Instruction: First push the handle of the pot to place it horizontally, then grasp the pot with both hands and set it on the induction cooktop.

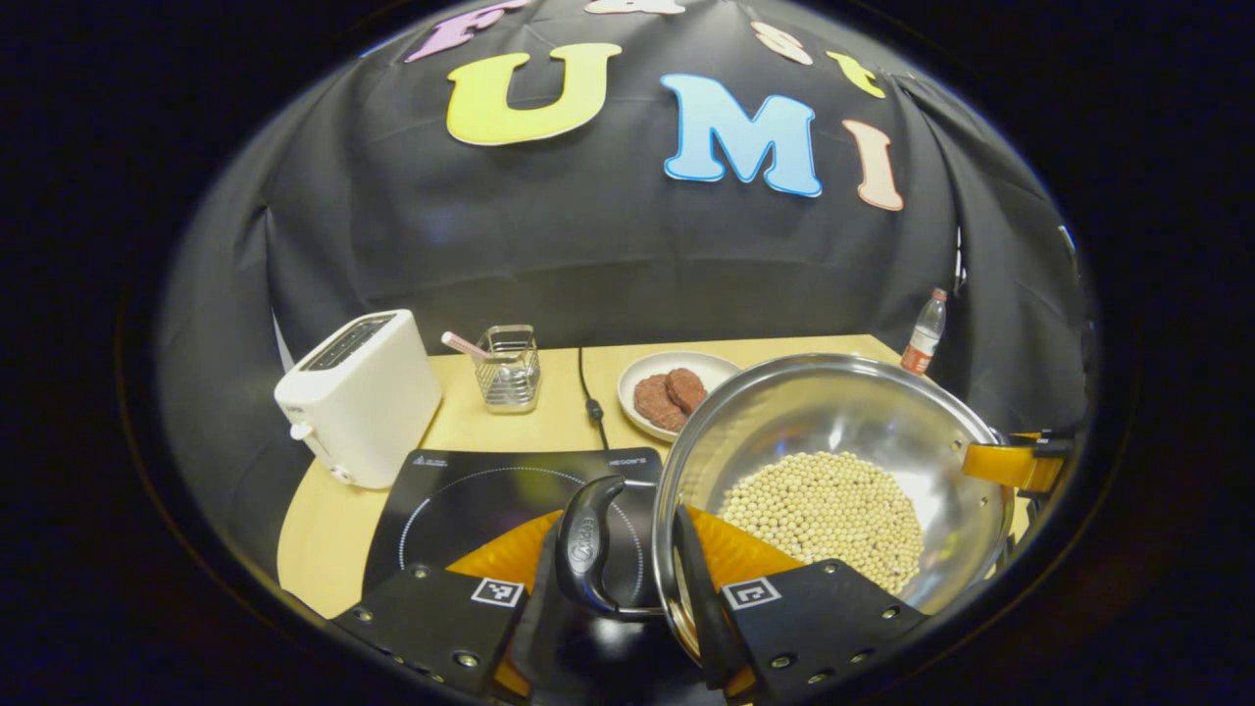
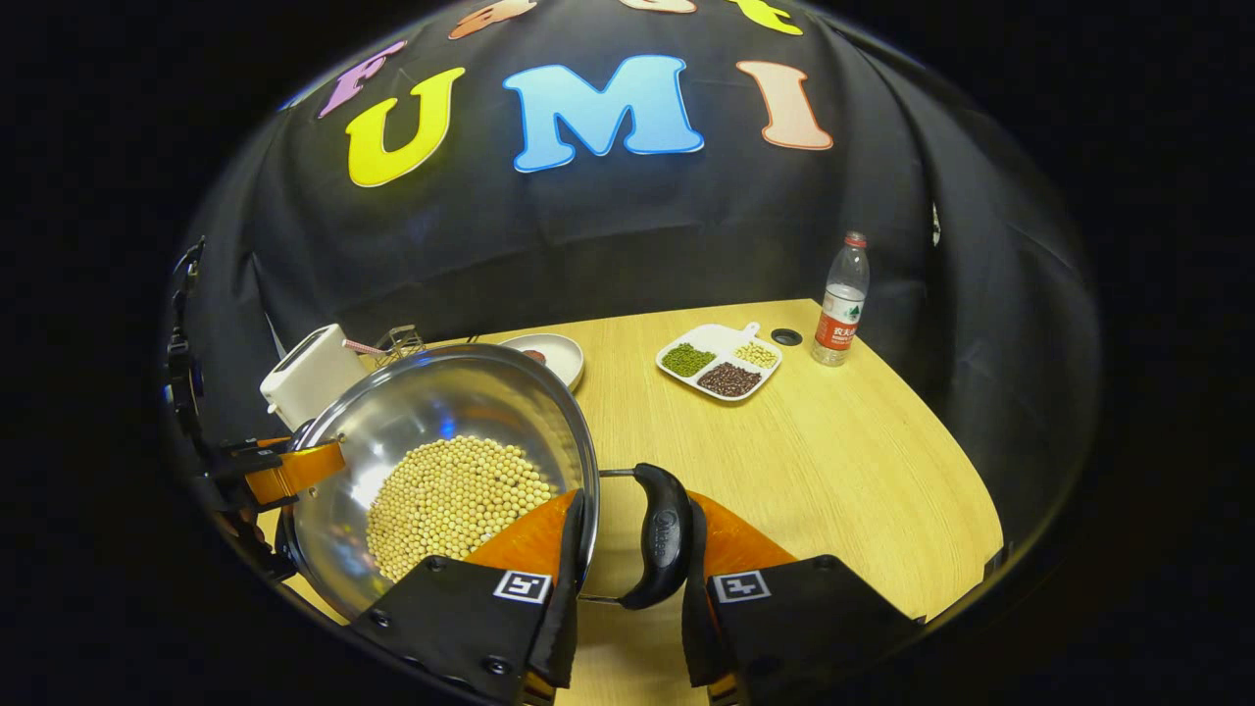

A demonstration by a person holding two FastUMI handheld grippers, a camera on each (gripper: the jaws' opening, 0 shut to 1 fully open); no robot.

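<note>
Pot (image 1: 833, 461): steel, held up between both tongs, tilted a little, partly over the cooktop (image 1: 471, 500) in the left gripper view; whether its base touches anything cannot be told.
Left tongs (image 1: 637, 579): narrow, closed around the pot's black side handle (image 1: 588, 549), one finger outside the handle, the other against the rim (rim runs between the fingers).
Right tongs (image 2: 627, 559): narrow, clamped the same way on the opposite black handle (image 2: 659, 534), one finger inside the rim, the other beyond the handle.
Far view of tongs: the right tongs' orange finger at the pot's far rim in the left gripper view; the left tongs' orange finger likewise in the right gripper view.
Pot contents: pale round beans (image 1: 833, 510) heaped in the bottom (soy-like, not certain).
Cooktop: black glass slab with a ring marking, flat on the surface (image 2: 833, 461), its cable running toward the wall.
Round plate (image 1: 677, 387): white, behind the pot, two brown patties on it.
Divided dish (image 2: 721, 363): white, well apart from the pot, green, dark red and pale beans in separate compartments.
Glass holder (image 1: 508, 368): clear, behind the cooktop, a pink-tipped stick leaning out.
Toaster (image 1: 358, 397): white, beside the cooktop's far corner.
Bottle (image 2: 841, 299): clear plastic, red label, upright near the surface's back edge.
</note>
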